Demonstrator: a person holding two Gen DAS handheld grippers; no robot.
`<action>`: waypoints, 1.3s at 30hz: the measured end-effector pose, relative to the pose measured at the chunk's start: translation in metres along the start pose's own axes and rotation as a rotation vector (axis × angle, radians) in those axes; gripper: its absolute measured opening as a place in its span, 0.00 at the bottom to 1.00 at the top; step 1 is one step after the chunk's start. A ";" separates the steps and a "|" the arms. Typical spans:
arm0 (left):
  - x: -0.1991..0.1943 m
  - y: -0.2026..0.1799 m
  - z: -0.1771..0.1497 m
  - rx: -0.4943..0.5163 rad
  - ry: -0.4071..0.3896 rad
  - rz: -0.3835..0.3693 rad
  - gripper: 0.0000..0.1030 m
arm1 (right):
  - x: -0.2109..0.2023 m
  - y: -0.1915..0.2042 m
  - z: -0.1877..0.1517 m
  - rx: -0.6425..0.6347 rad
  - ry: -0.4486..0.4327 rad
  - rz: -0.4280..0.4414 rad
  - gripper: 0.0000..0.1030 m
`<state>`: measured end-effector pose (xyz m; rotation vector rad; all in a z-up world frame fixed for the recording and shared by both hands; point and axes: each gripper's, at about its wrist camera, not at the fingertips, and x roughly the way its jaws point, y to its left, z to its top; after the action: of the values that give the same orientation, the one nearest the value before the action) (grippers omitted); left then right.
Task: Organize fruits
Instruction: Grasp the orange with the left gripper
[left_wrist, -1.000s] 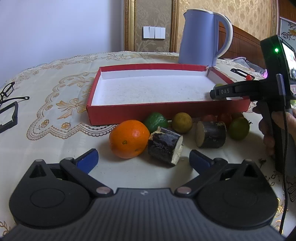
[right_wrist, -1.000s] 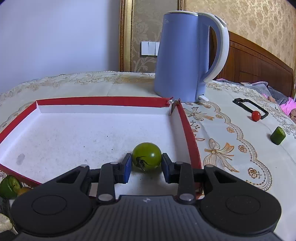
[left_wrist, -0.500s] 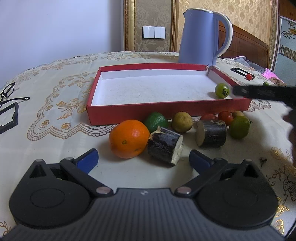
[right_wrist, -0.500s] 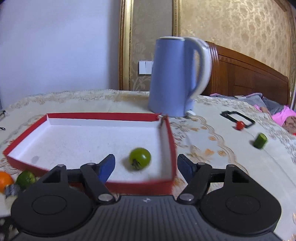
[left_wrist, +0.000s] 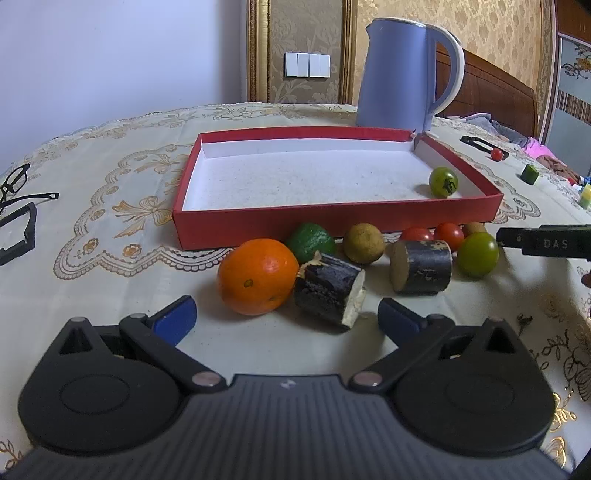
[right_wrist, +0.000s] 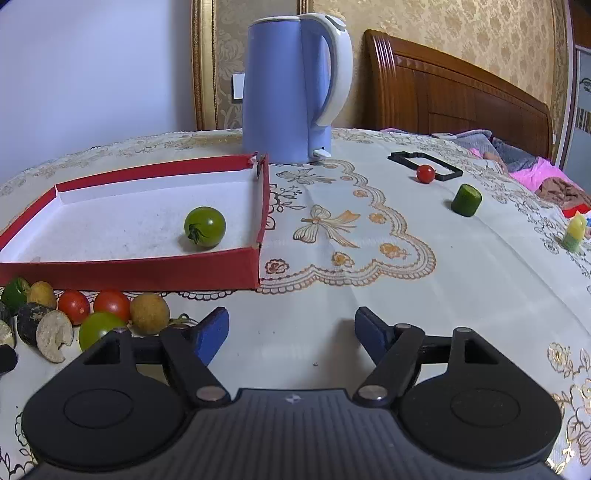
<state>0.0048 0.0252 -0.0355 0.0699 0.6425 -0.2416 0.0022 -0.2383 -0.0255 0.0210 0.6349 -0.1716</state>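
Pulled back from the shallow red cardboard box w/ white inside (right_wrist: 147, 271), the right gripper (right_wrist: 291, 332) now hovers over bare embroidered cream tablecloth (right_wrist: 369, 295) just outside the box's near right corner. Its jaws have just been opening & stand wide, nothing between them. Small round green tomato (right_wrist: 205, 226) it held a sec ago now lies loose inside the box, near the right wall, stem side toward the camera; left wrist view shows same tomato (left_wrist: 443, 181) in the box's near right corner.

Left gripper (left_wrist: 286, 314) hasn't shifted: jaws wide, empty, above the cloth in front of the fruit row.

Row along the box's front wall: big orange (left_wrist: 257, 276), touching a dark-skinned cut cane piece (left_wrist: 328, 291); second cane piece (left_wrist: 421, 266); green lime-like fruit (left_wrist: 310, 242); brownish round fruit (left_wrist: 364, 243); two red cherry tomatoes (left_wrist: 447, 236); another green tomato (left_wrist: 477, 254).

Tall lilac electric kettle (right_wrist: 291, 88) stands behind the box.
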 end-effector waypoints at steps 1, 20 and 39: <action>0.000 0.000 0.000 0.000 0.000 -0.001 1.00 | 0.001 0.002 0.000 -0.007 0.003 -0.010 0.81; -0.022 0.006 0.000 0.054 -0.073 0.051 1.00 | 0.011 -0.005 0.004 0.045 0.034 -0.013 0.96; -0.004 0.049 0.019 0.280 -0.029 -0.306 0.88 | 0.011 -0.005 0.004 0.046 0.033 -0.013 0.96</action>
<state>0.0244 0.0706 -0.0183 0.2376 0.5860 -0.6264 0.0123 -0.2451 -0.0289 0.0639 0.6641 -0.1989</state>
